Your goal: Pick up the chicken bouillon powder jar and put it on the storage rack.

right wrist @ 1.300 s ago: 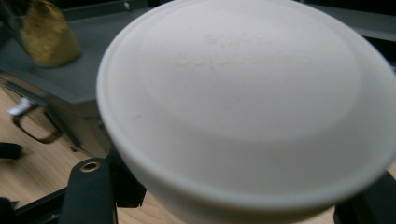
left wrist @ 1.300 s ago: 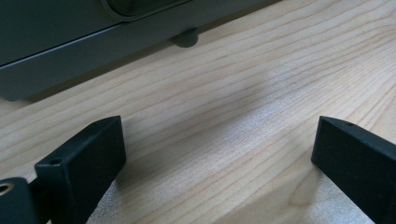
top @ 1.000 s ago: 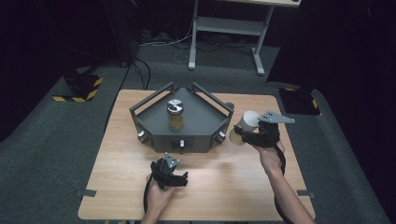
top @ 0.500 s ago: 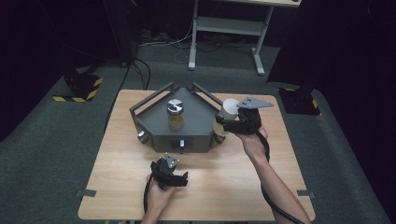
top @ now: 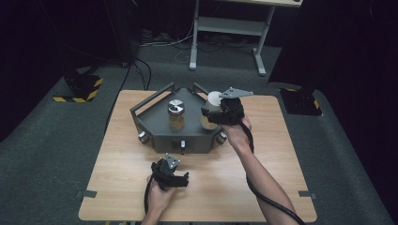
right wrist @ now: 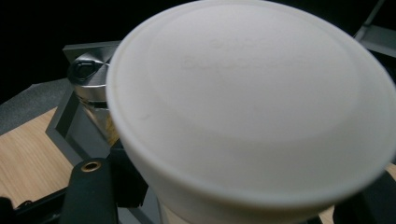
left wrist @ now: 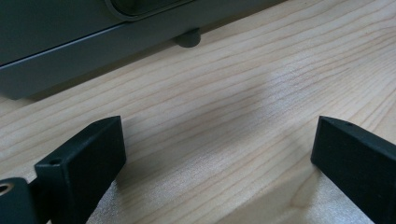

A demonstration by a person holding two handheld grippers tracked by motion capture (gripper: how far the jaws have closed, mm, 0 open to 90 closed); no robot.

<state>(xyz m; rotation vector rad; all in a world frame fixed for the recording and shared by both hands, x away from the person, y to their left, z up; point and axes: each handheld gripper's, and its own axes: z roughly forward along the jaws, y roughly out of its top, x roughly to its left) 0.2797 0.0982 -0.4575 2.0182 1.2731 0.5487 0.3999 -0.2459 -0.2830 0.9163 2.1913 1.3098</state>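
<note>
Table (top: pixel 281 187): pale wood-grain top with a smooth, faint sheen. Tray (top: pixel 159 136): matt dark grey metal. Jar at 9 o'clock of the right gripper (top: pixel 212 112): clear glass (top: pixel 176 121), shiny metal cap. Held jar (right wrist: pixel 252 116): matt white plastic lid. Gripper jaws: matt black plastic.

Two jars — one white-lidded jar (top: pixel 212 108), one silver-lidded jar (top: pixel 176 115) — one grey tray (top: pixel 155 125), one table (top: pixel 281 154)

The front strip of the table (top: pixel 263 197) is left bare on either side of the left gripper (top: pixel 170 174). Passage toward the far edge is blocked by the grey tray (top: pixel 155 131). Its raised rails and the silver-lidded jar (top: pixel 176 115) obstruct movement inside.
</note>
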